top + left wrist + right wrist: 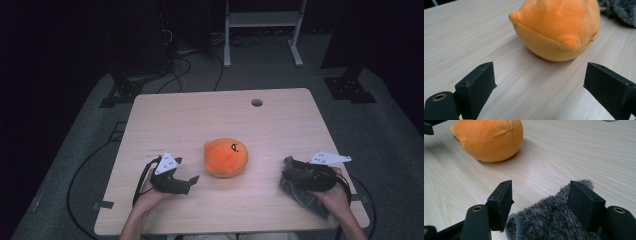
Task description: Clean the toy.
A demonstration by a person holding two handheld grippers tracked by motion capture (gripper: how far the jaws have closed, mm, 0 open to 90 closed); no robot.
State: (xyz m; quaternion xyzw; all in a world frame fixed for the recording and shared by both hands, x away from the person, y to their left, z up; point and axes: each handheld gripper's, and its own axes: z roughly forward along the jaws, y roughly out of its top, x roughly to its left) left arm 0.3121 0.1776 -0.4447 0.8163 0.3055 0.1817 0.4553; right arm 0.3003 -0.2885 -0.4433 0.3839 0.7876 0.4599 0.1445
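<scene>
Lab: dark stands (350, 85), floor cables (175, 70), bare wooden table (200, 115).

both hand-held grippers (192, 181) (286, 172) low, jaws apart

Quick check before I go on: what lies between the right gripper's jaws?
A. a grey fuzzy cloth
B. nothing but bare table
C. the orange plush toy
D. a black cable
A: in the right gripper view, the grey fuzzy cloth lies between the jaws of the right gripper, while the orange plush toy sits apart, farther off on the table.
</scene>
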